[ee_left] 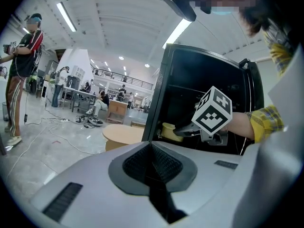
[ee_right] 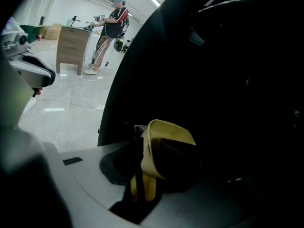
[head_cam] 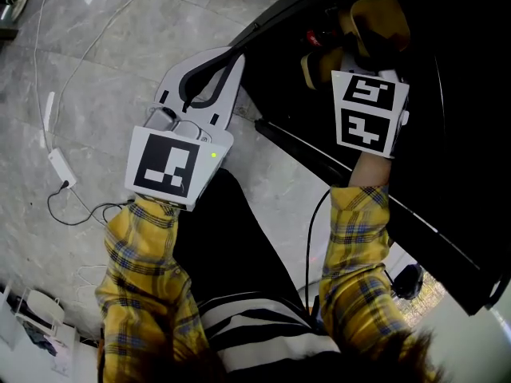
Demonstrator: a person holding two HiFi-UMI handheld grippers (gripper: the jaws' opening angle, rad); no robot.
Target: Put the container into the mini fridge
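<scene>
The yellow container (head_cam: 375, 22) is held inside the dark opening of the black mini fridge (head_cam: 447, 70), with my right gripper (head_cam: 351, 42) shut on it. In the right gripper view the container (ee_right: 166, 144) sits tilted between the jaws of that gripper (ee_right: 142, 144), its rim pinched, with the fridge's black interior (ee_right: 228, 80) all around. From the left gripper view I see the open fridge (ee_left: 199, 87), the right gripper's marker cube (ee_left: 213, 112) and the container (ee_left: 168, 131) at a shelf. My left gripper (head_cam: 209, 74) hangs shut and empty over the floor, left of the fridge.
The fridge's open door (head_cam: 375, 190) stretches low across the right, beside my legs. White cables and an adapter (head_cam: 60, 166) lie on the grey floor at left. A round wooden table (ee_left: 121, 134) stands near the fridge; a person (ee_left: 21, 65) stands farther off.
</scene>
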